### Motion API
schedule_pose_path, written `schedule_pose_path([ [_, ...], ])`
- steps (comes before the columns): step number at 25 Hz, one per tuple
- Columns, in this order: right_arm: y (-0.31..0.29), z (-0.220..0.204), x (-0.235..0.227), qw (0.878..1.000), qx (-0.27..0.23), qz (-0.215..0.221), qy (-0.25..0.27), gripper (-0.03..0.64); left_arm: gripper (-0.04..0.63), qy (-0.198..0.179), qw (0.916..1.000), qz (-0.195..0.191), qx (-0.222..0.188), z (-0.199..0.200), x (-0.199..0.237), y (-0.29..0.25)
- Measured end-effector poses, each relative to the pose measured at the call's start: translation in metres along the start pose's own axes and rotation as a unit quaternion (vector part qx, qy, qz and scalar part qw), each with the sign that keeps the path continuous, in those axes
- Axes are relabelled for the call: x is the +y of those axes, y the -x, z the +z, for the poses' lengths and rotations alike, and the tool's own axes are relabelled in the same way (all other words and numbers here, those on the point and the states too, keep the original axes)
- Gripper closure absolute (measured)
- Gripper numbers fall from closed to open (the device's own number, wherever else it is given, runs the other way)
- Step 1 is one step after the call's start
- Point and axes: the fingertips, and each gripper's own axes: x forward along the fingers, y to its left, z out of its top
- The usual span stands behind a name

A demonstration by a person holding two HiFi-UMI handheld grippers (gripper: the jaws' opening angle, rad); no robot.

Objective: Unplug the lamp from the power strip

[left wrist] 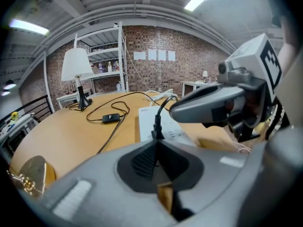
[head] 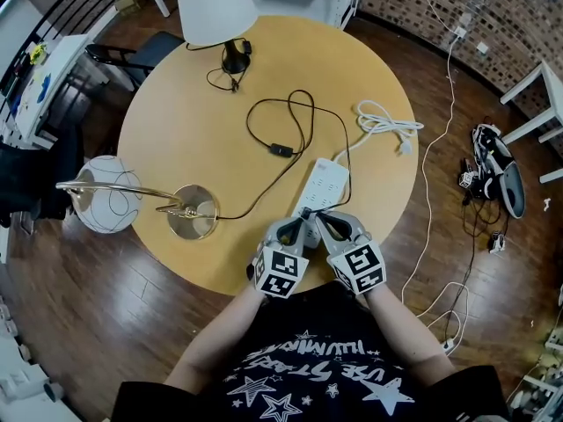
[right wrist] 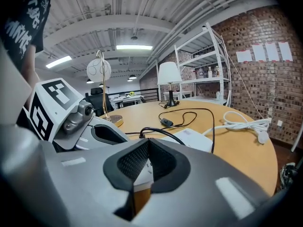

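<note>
Two grippers sit side by side at the near edge of the round table [head: 167,121], over the near end of the white power strip [head: 325,183], which runs from that edge toward the table's middle. The left gripper [head: 304,221] has its jaws pressed fully together with nothing between them, their tips just beside the black plug [left wrist: 156,130] that stands in the strip. The right gripper [head: 320,221] is likewise closed tight and empty above the strip's near end, while the gold lamp [head: 192,211] stands near the table's left edge.
</note>
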Motion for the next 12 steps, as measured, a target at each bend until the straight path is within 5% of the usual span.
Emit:
schedule_pose_path([
  [4,-0.007,-0.002,0.009,0.999,0.007,0.037,0.011,0.589,0.591,0.013,0.9999,-0.005,-0.001,0.0,0.0,0.0],
  [6,-0.011,-0.005,0.013,0.998,0.017,0.056,0.008,0.479,0.591,0.013,0.9999,-0.008,-0.001,0.001,0.0,0.0],
  [12,-0.028,-0.006,0.011,0.998,0.026,0.054,0.012,0.5,0.591,0.011,0.9999,-0.009,0.0,0.0,0.0,0.0],
])
